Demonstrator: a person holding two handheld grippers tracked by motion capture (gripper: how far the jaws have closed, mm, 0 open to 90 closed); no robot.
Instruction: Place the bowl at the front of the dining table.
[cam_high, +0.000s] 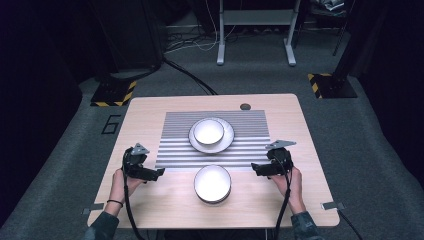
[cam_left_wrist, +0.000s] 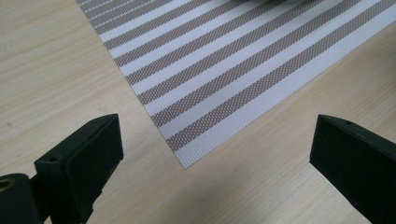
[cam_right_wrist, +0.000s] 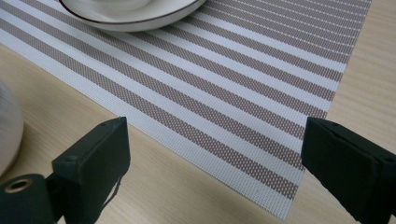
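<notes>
Background stuff: light wood table (cam_high: 150, 200) sitting on grey carpet (cam_high: 370, 150). Middle of the frame, a white plate (cam_high: 228, 142) with a dark rim lies on the striped mat (cam_high: 175, 150), and a white bowl (cam_high: 208, 131) sits in it. There's a round grommet (cam_high: 245, 106) at the table's far edge and a "6" marked on the floor (cam_high: 110, 124) at left. Yellow-black hazard bases (cam_high: 114, 93) are on both sides, white frame legs (cam_high: 220, 47) up top, and black cables (cam_high: 190, 77) snake across the carpet.

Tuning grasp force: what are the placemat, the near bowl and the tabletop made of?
Placemat: looks like woven vinyl or plastic mesh, matte; the weave grid shows.
Near bowl: probably glazed ceramic, glossy white, bright sheen.
Tabletop: light wood-grain surface, likely laminate, smooth and matte.
</notes>
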